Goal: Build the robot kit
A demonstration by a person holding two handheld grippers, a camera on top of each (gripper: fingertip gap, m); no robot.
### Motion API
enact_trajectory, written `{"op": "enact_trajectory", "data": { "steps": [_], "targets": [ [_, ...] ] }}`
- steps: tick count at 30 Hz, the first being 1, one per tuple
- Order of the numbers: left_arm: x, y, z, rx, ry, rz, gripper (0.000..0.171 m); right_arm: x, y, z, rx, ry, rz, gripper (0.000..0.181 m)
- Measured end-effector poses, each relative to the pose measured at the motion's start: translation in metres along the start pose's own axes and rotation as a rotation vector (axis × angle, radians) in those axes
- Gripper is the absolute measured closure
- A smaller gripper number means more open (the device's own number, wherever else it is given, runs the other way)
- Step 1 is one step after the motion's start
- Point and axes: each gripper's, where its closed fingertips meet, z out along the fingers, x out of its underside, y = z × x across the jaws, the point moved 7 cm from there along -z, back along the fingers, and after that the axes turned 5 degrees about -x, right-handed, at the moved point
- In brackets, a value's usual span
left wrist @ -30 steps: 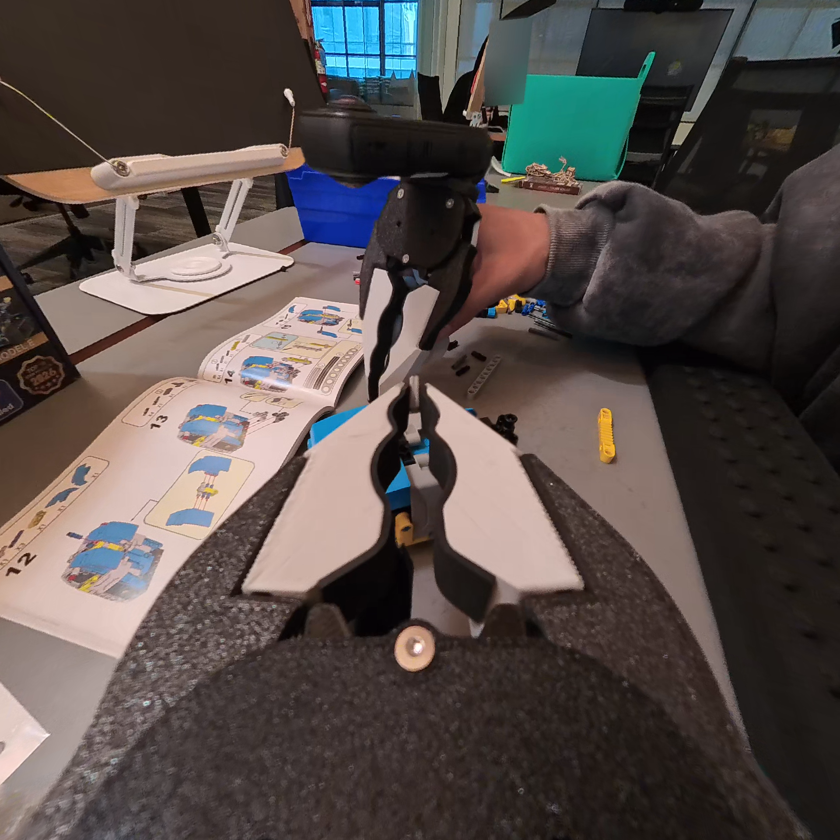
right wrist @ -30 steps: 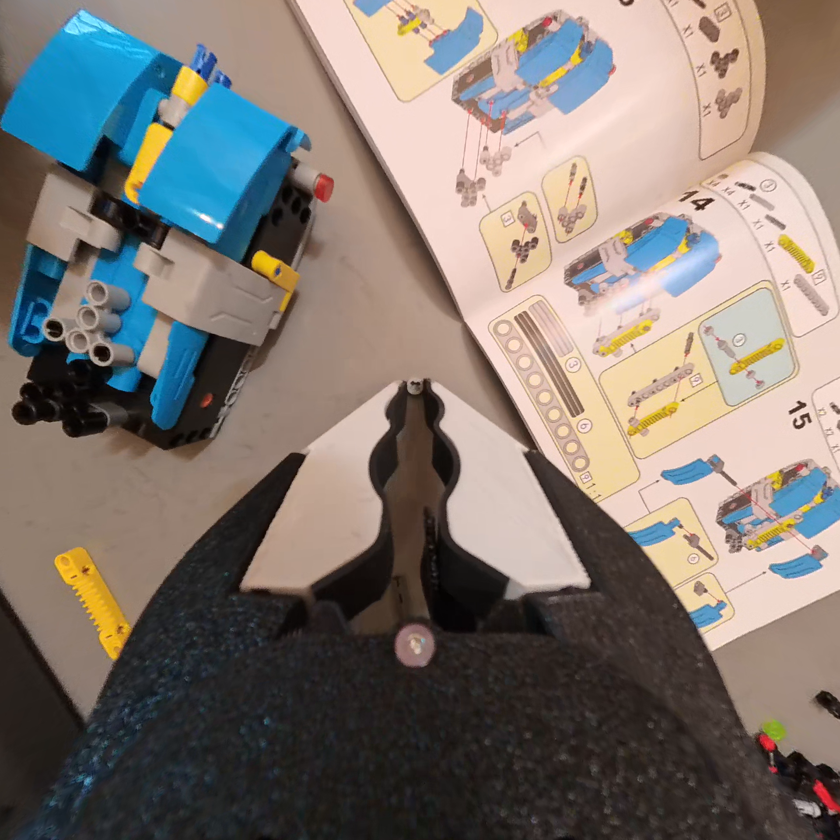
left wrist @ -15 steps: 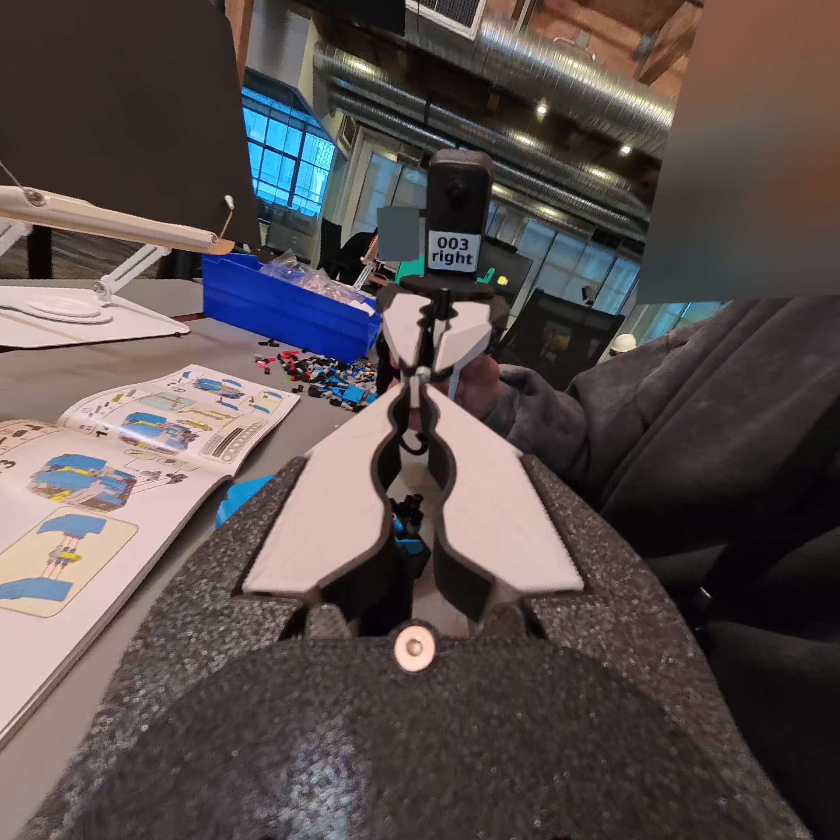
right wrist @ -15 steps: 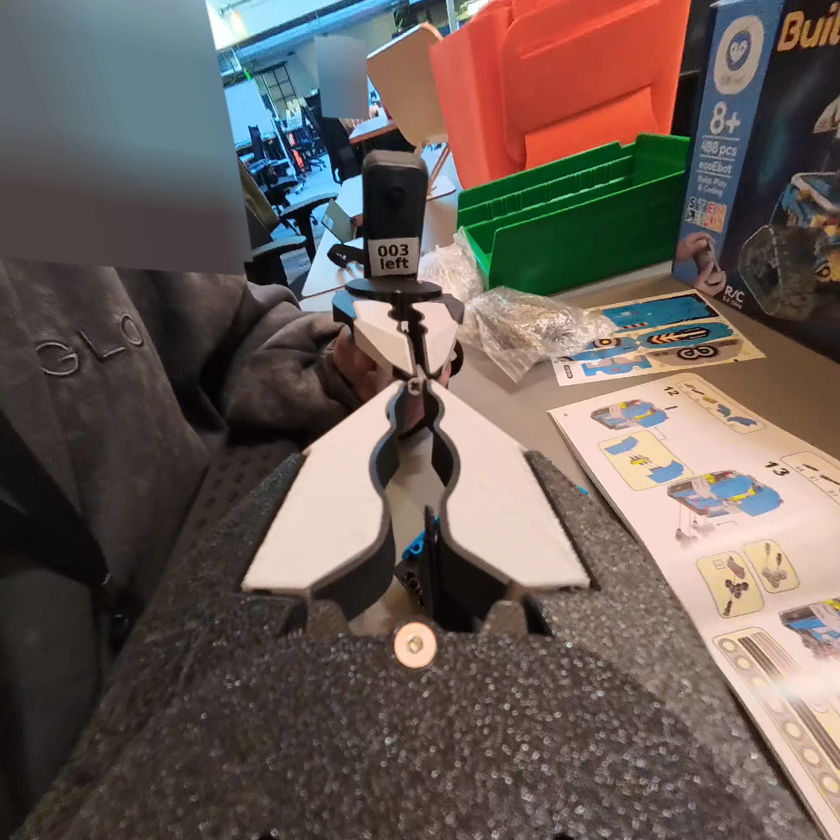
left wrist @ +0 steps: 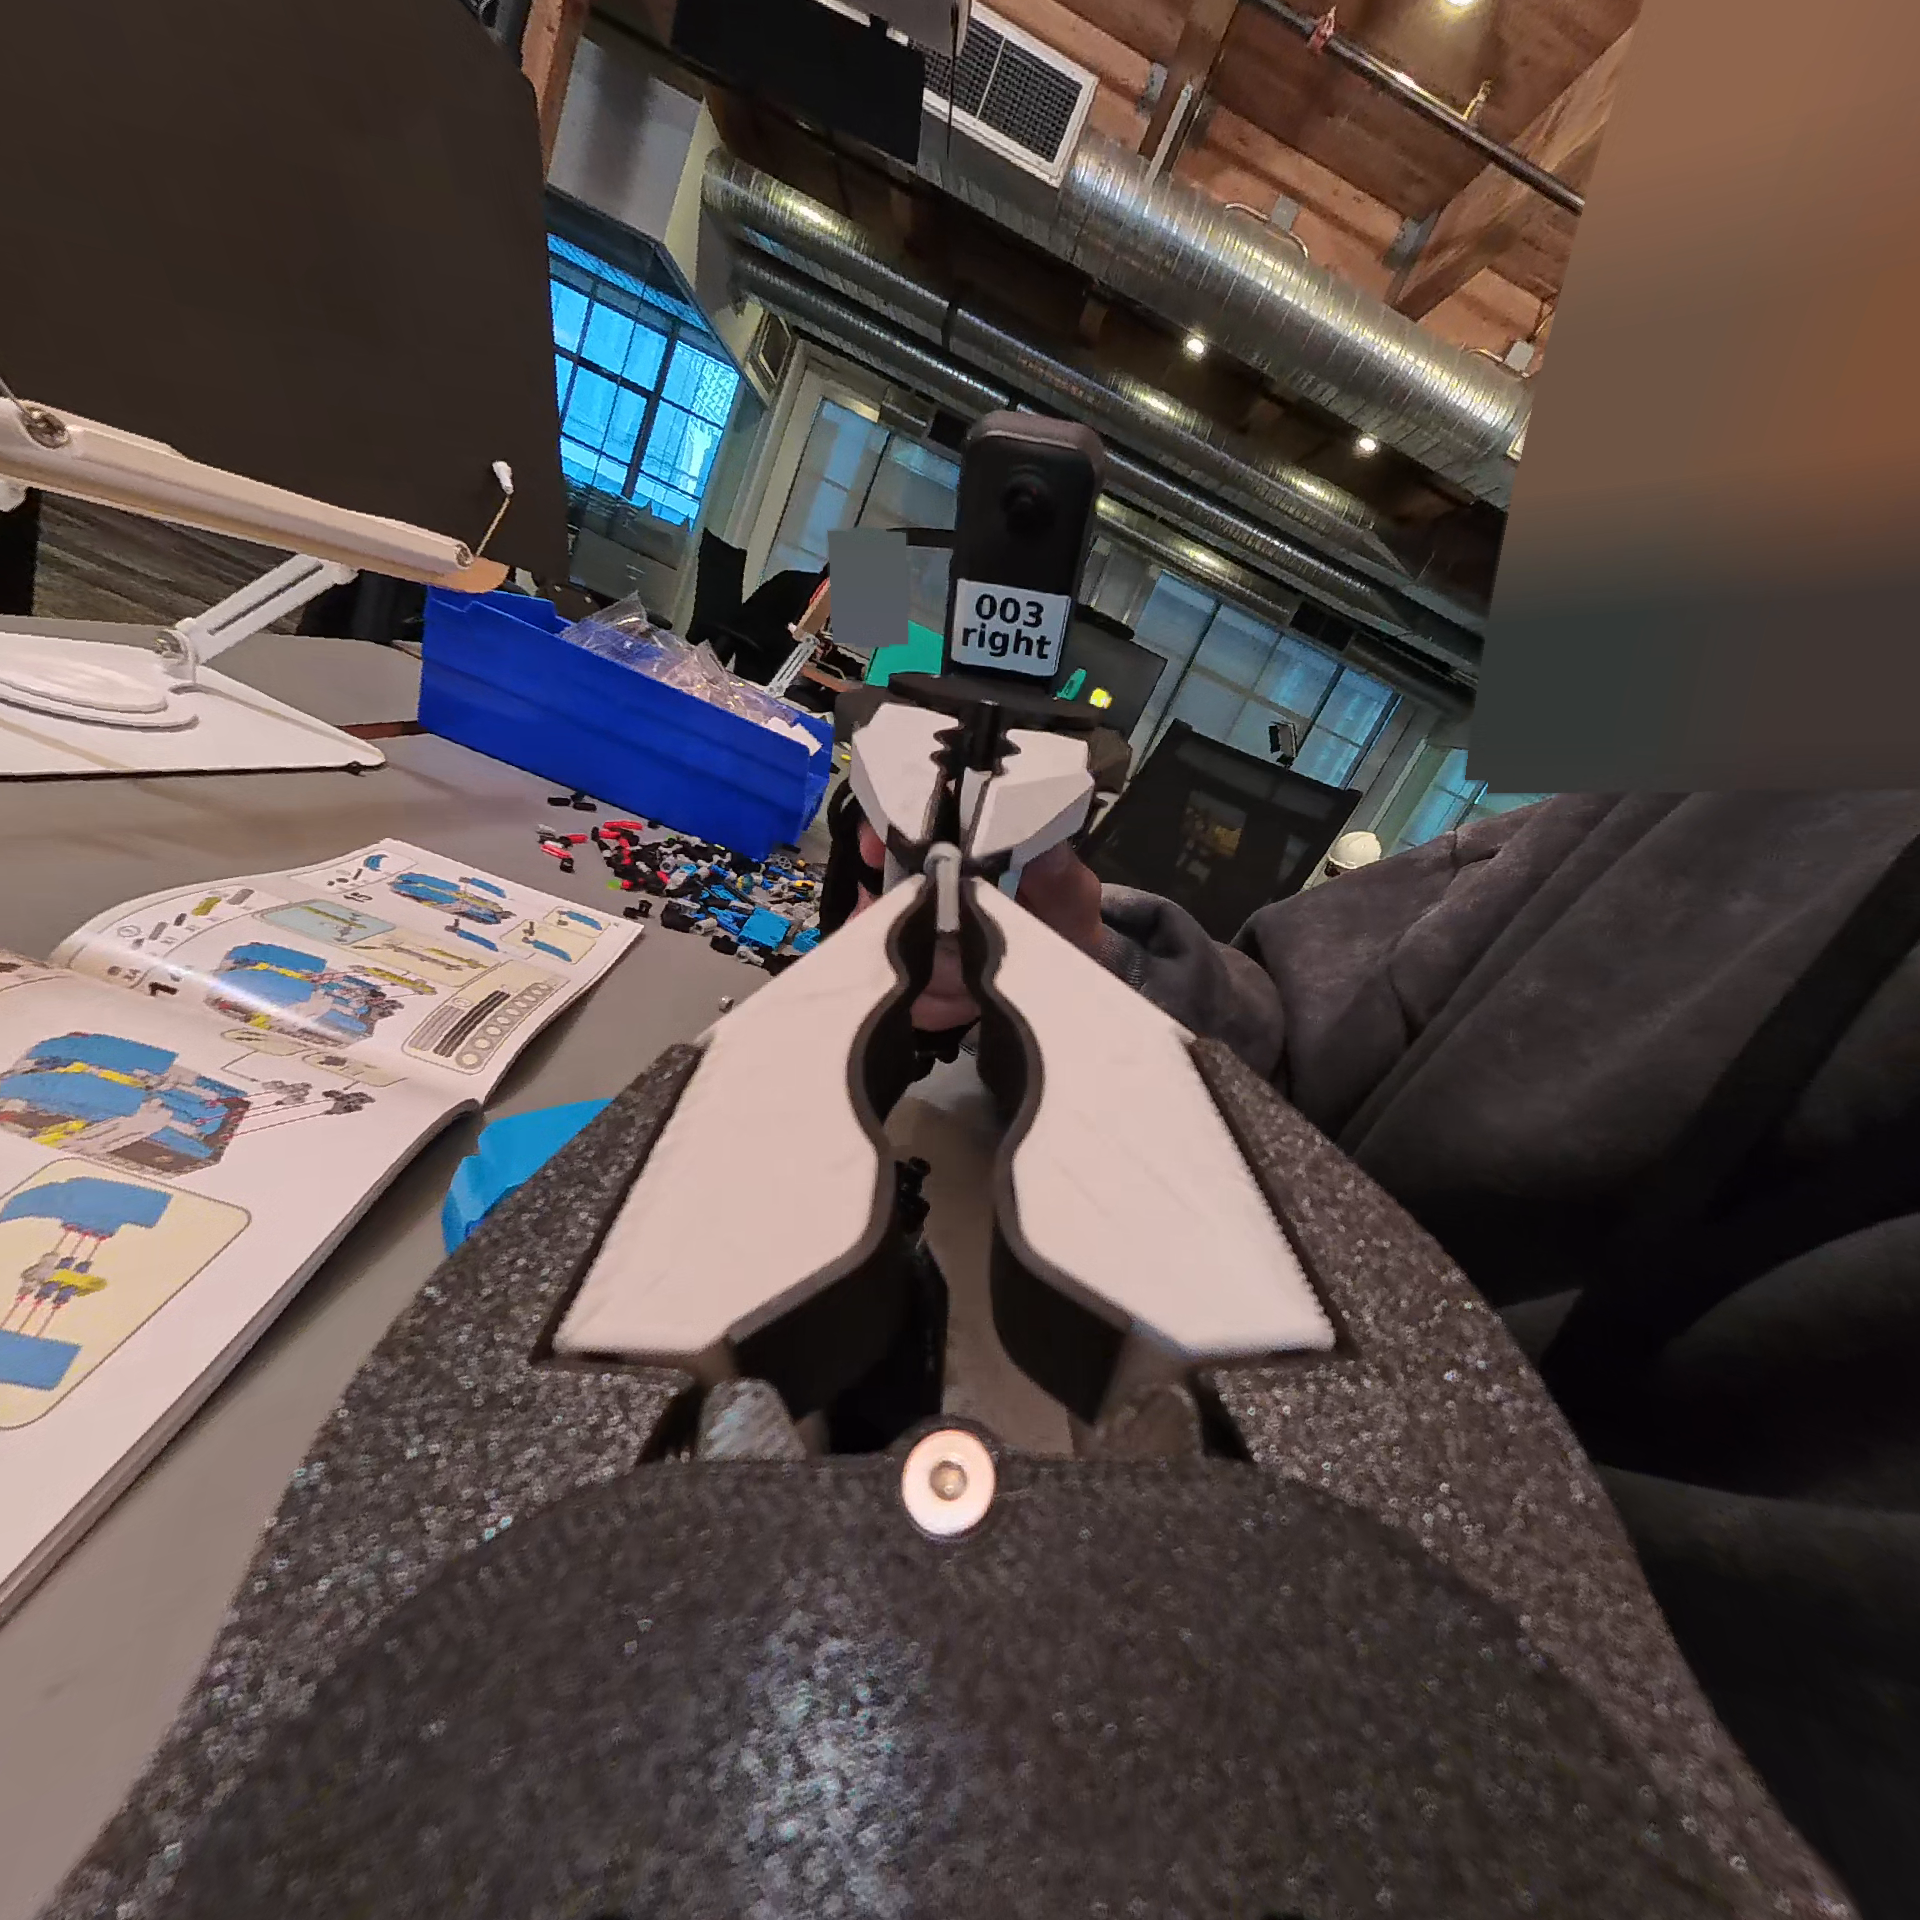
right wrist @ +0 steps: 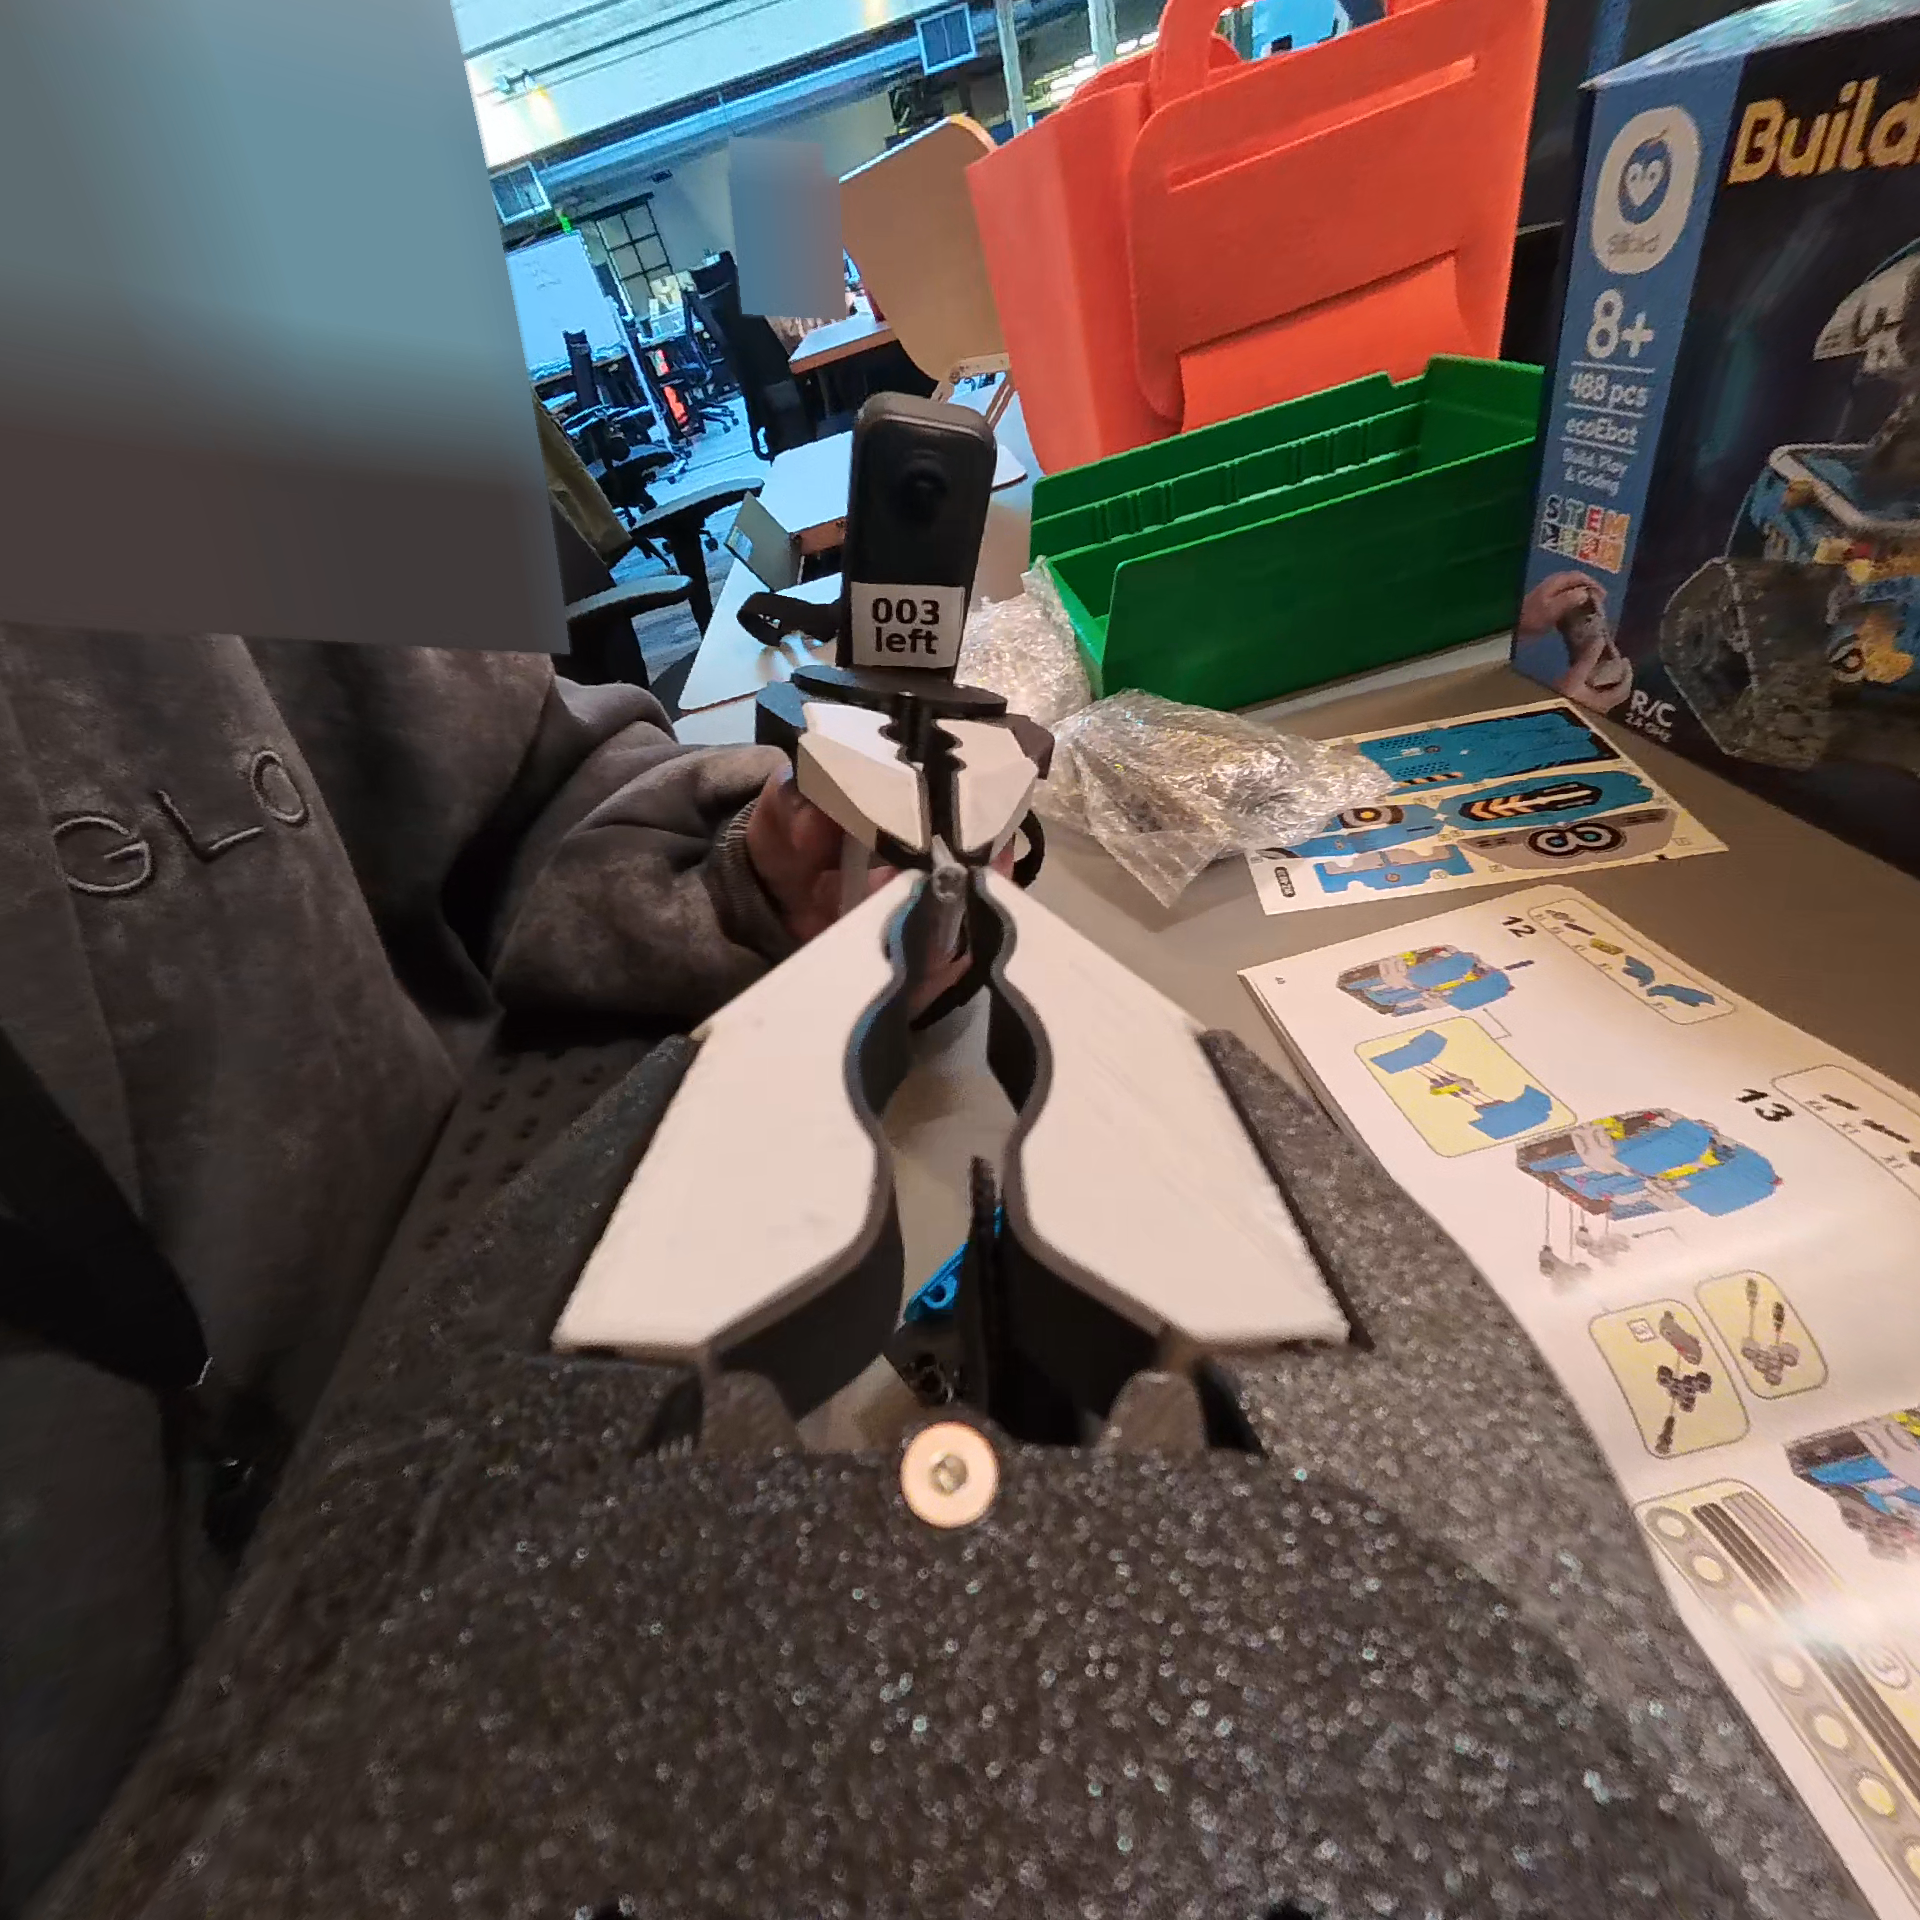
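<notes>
My left gripper (left wrist: 943, 896) and right gripper (right wrist: 945, 891) are held level above the table and face each other tip to tip. Both are shut. A small light grey pin (left wrist: 945, 883) shows pinched at the left gripper's tips. In the right wrist view a grey pin (right wrist: 948, 902) shows at the right gripper's tips. I cannot tell whether it is one pin or two. The right gripper (left wrist: 961, 831) and the left gripper (right wrist: 920, 800) each show in the other's view, held by a hand. A blue brick model (left wrist: 509, 1153) lies below them, mostly hidden.
An open instruction booklet (left wrist: 312, 997) lies on the grey table beside a pile of loose pieces (left wrist: 686, 894) and a blue bin (left wrist: 603, 717). A green bin (right wrist: 1278, 561), plastic bags (right wrist: 1164, 779), a sticker sheet (right wrist: 1475, 810) and a product box (right wrist: 1745, 416) stand beyond. A person's grey sleeve (left wrist: 1558, 1039) borders the table. Less than 4 cm separates the two grippers' tips.
A second ago the right gripper pointed down at the table beside the model. Both grippers have swung up to level and come tip to tip; little has moved in the last half second.
</notes>
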Motion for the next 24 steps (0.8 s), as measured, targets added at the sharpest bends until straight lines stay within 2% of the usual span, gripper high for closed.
{"op": "enact_trajectory", "data": {
  "steps": [24],
  "targets": [
    [0.0065, -0.0015, 0.0035, 0.024, 0.037, -0.034, 0.169, 0.0081, -0.0023, -0.0019, -0.122, 0.019, 0.093, 0.175]
  ]
}}
